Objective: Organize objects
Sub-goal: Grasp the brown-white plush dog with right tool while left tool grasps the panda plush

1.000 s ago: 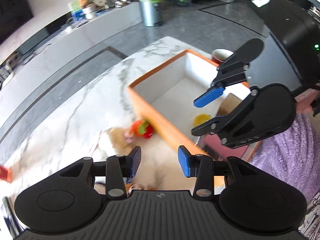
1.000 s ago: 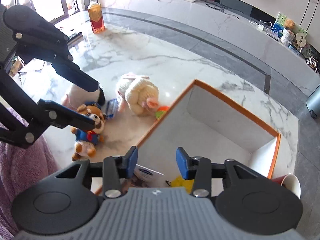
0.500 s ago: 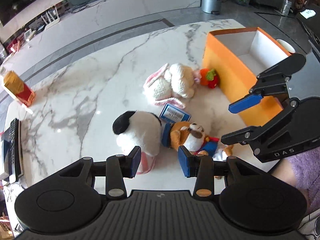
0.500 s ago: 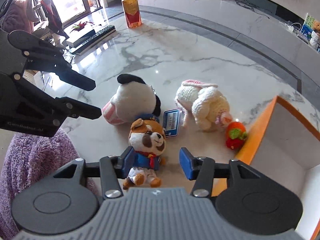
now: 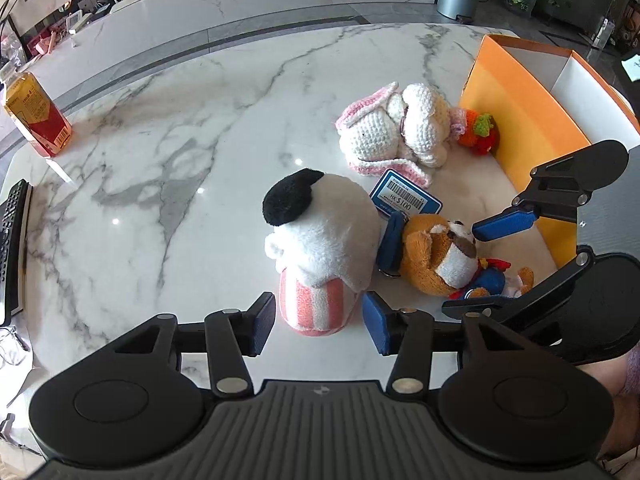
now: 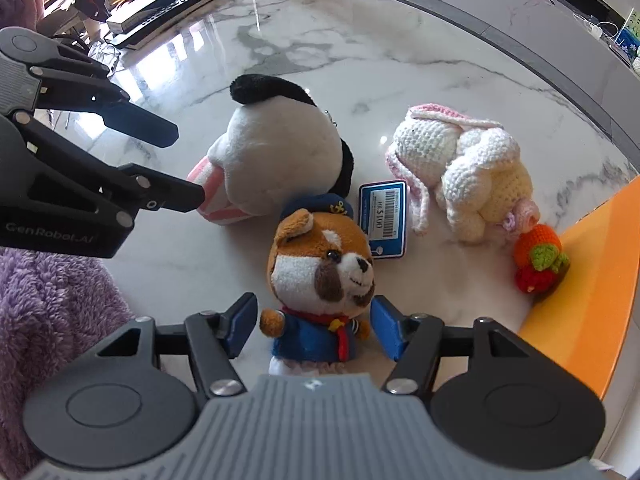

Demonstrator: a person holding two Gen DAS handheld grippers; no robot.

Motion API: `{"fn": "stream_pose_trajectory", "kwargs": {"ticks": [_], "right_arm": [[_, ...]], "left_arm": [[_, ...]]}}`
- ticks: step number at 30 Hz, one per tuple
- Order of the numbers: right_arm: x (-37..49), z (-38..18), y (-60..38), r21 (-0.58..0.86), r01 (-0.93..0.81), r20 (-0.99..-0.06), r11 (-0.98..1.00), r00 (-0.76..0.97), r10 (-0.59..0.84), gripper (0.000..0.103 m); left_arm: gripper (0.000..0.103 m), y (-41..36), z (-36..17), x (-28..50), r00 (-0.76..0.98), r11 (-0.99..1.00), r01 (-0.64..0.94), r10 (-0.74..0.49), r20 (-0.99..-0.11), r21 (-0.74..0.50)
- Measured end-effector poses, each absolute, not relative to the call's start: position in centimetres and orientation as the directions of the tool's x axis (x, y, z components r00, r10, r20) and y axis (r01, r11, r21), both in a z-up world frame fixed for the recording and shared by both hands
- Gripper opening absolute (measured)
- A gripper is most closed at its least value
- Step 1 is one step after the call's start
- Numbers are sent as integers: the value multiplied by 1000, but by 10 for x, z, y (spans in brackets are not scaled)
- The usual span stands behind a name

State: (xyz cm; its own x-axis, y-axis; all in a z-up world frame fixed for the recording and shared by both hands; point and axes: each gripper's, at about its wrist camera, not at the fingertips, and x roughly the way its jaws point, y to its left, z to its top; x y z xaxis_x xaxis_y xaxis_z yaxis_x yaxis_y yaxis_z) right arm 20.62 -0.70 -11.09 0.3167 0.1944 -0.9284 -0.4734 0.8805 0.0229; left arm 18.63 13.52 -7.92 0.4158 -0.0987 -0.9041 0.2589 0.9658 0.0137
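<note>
My left tool (image 5: 318,326) was opening, its jaws on both sides of the white plush (image 5: 324,236) with striped base, not pressing it. My right tool (image 6: 314,330) was opening around the dog plush (image 6: 320,268) on the counter (image 5: 160,140). The orange box (image 5: 516,108) stood right of both tools.

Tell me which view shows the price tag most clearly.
Left wrist view: the price tag lies nearly upright in frame, barcode and price readable, one corner under the dog plush. Right wrist view shows it whole but sideways.
</note>
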Motion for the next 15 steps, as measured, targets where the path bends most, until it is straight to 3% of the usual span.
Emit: {"fn": "stream_pose_trajectory", "kwargs": {"ticks": [4, 9, 15], "right_arm": [[210, -118, -5, 18, -463, -932, 886, 314, 183, 63], [211, -115, -13, 48, -455, -931, 889, 303, 205, 52], [206, -112, -33, 45, -422, -937, 905, 296, 184, 51]], "left_arm": [[65, 137, -82, 188, 426, 965, 264, -120, -897, -4], [74, 137, -85, 190, 438, 964, 265, -138, -888, -19], [78, 138, -93, 203, 458, 971, 238, -143, -878, -34]]}}
